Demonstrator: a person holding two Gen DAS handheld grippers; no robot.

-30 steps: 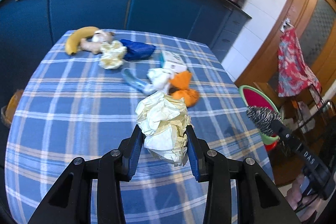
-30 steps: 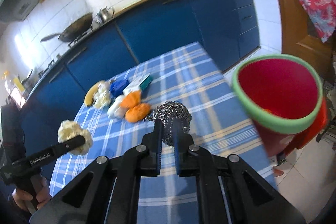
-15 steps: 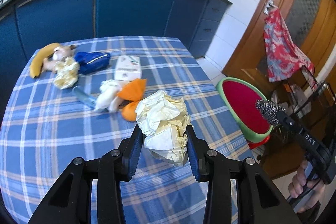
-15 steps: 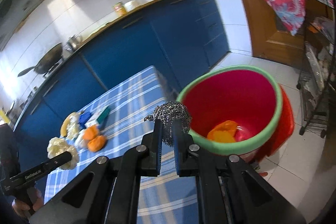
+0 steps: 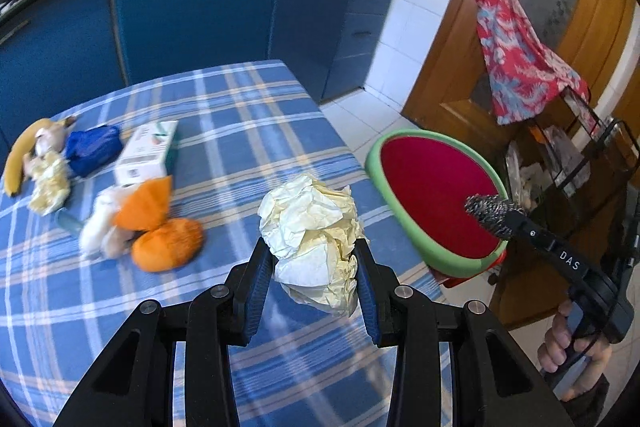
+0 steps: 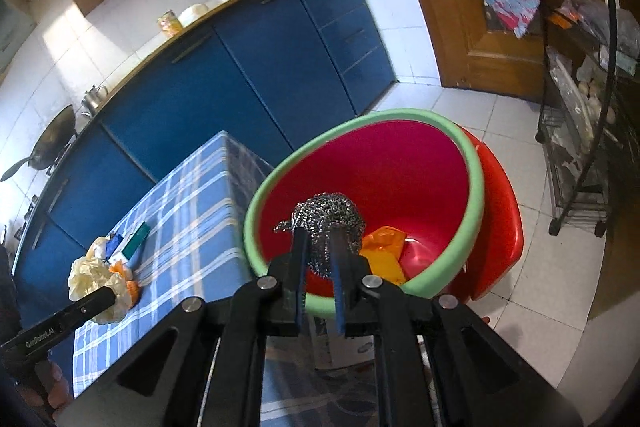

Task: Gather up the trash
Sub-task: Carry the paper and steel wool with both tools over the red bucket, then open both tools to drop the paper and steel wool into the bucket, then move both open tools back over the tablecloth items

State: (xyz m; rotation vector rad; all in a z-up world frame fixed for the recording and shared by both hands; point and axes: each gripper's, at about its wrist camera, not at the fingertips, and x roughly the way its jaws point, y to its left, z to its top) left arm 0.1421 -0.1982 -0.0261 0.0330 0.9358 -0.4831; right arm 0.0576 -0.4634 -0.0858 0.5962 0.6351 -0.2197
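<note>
My left gripper point(image 5: 312, 259) is shut on a crumpled pale yellow paper ball point(image 5: 310, 223) and holds it above the blue checked table point(image 5: 248, 115), near its right edge. My right gripper point(image 6: 320, 247) is shut on a steel wool scrubber point(image 6: 326, 215) and holds it over the red basin with a green rim point(image 6: 476, 171). An orange wrapper point(image 6: 384, 251) lies inside the basin. The basin point(image 5: 424, 187) and the scrubber point(image 5: 486, 209) also show in the left wrist view, right of the table.
On the table lie orange wrappers point(image 5: 160, 227), white tissue point(image 5: 98, 223), a white box point(image 5: 148, 151), a blue bag point(image 5: 90, 147), a paper wad point(image 5: 50, 179) and a banana point(image 5: 16, 155). Blue cabinets point(image 5: 192, 11) stand behind. A wire rack point(image 6: 580, 107) stands right.
Both grippers have swung right toward the basin. The scrubber now hangs over the basin's inside. The paper ball has moved toward the table's right edge.
</note>
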